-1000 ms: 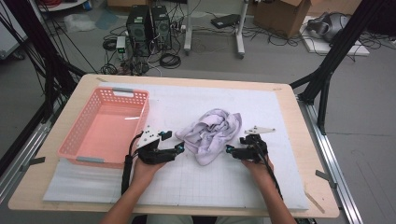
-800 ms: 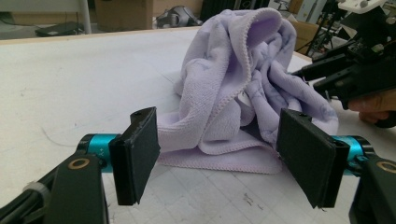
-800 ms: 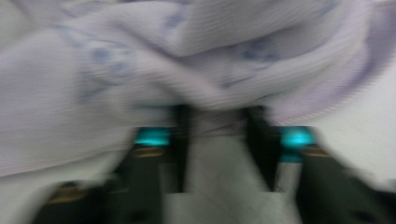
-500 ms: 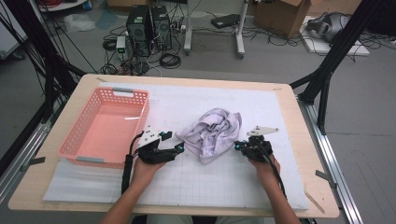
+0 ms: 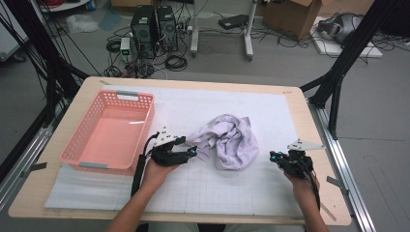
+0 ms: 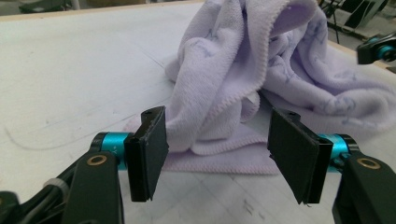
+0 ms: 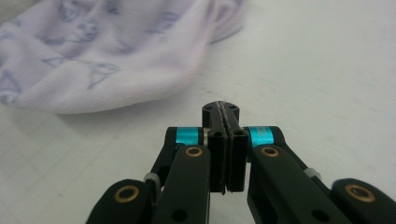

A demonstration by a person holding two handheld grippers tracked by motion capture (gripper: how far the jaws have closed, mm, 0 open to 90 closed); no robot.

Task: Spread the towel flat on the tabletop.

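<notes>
White gridded matting covers my wooden bench [image 5: 309, 125]. My left tool [image 6: 219, 154], low in its own view, has been narrowing its flat black pads, yet they stand apart and press nothing; a hemmed fold of the towel [image 6: 261, 74] lies between them. My right tool [image 7: 225, 140], at lower centre, is fully closed on nothing, just short of that fleecy lilac cloth. Crumpled, it sits mid-frame in the high view, with a pink lattice basket [image 5: 77, 155] at the left.
</notes>
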